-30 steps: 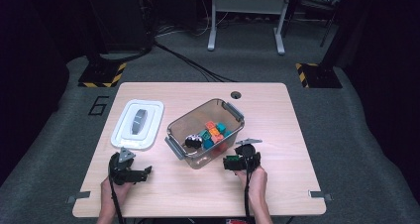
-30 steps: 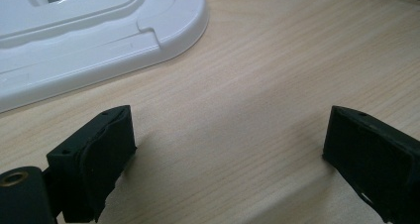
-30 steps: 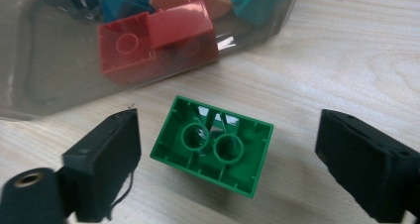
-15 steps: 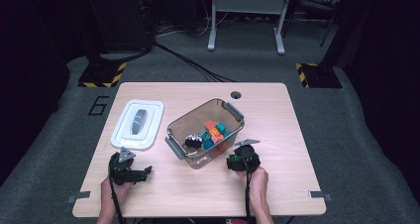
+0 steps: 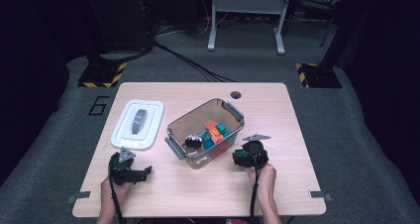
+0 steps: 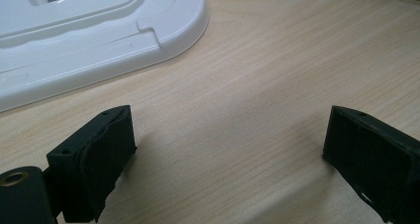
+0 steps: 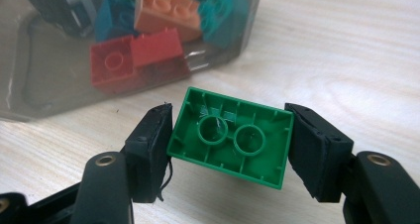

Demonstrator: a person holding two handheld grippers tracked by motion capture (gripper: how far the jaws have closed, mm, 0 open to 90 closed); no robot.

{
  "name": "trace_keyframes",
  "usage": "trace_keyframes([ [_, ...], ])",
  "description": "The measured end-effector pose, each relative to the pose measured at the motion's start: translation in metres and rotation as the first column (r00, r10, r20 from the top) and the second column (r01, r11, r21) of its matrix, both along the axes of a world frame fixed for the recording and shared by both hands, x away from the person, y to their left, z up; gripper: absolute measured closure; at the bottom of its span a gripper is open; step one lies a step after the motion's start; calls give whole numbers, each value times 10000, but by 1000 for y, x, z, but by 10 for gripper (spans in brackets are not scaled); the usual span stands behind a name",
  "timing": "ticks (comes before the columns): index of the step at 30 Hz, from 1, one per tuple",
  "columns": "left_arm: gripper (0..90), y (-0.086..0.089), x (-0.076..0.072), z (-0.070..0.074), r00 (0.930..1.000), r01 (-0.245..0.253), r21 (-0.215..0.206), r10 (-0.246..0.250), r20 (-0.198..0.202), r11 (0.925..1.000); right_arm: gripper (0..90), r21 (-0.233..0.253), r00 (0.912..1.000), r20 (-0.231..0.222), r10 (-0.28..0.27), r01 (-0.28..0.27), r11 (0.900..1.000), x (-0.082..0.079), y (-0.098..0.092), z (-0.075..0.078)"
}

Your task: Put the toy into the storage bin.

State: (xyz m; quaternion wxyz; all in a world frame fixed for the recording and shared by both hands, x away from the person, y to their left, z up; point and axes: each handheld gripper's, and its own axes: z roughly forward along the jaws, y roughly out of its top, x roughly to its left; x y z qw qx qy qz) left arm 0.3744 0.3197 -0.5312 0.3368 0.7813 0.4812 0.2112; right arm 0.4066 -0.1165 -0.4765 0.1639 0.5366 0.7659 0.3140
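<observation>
There is one thing to read: a big dark number "6" (image 5: 100, 105). It is painted on the grey floor (image 5: 59, 130), just beside the far left corner of the desk (image 5: 198, 92). No words, names or numbers can be read on anything else.

Both grippers are black. Left gripper (image 5: 130, 170) has a small grey 3-corner plate on top, and a thin black cable runs back along the arm. Right gripper (image 5: 250, 155) has a grey plate and black cable too. Jaws are blocky black pads w/ tiny holes, plus brass-ringed screw holes lower down. Bare forearms, no sleeves.
</observation>
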Motion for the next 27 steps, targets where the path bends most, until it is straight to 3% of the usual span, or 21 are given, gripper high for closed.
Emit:
trace_keyframes([
  [17,56,0,0,0,10000,-6,-6,6,22,10000,374,-86,9960,839,-295,303,9995,6,-23,58],
  [27,56,0,0,0,10000,-7,-12,7,19,10000,374,-91,9917,1280,-90,103,9999,19,-21,90],
])
